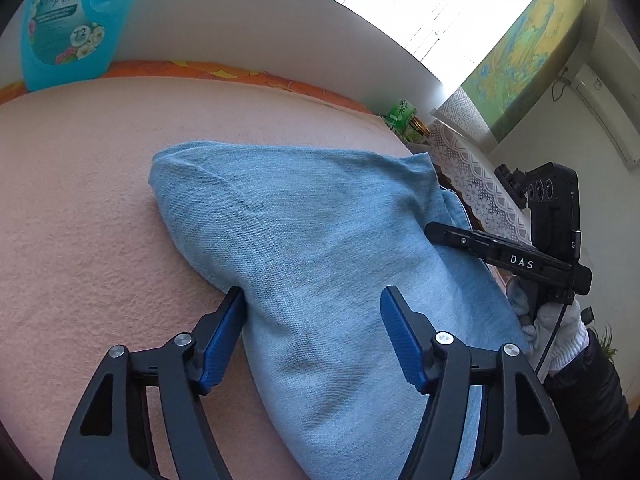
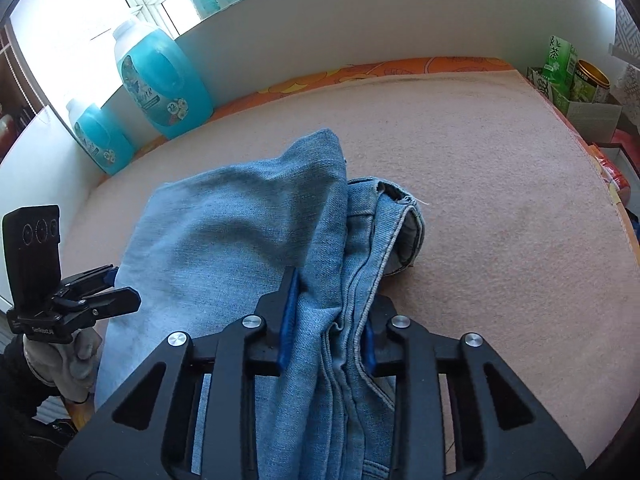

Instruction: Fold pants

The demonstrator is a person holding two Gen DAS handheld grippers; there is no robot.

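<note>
Light blue denim pants [image 1: 304, 232] lie folded on a pink blanket [image 1: 80, 208]. My left gripper [image 1: 312, 304] is open, its blue pads on either side of the near left edge of the pants. In the right wrist view the pants [image 2: 240, 232] show a folded layer on top, with seams and a hem at the right. My right gripper [image 2: 328, 308] is shut on a bunched fold of the pants near their right edge. The left gripper [image 2: 100, 292] also shows at the pants' left edge in the right wrist view. The right gripper's body [image 1: 520, 256] shows in the left wrist view.
Blue detergent bottles [image 2: 160, 84] stand at the back left by a white wall [image 2: 360, 20]; one also shows in the left wrist view [image 1: 68, 28]. Green tea boxes and a gold-lidded jar [image 2: 580, 80] stand at the back right. A lace cloth [image 1: 472, 176] lies beyond the blanket's right edge.
</note>
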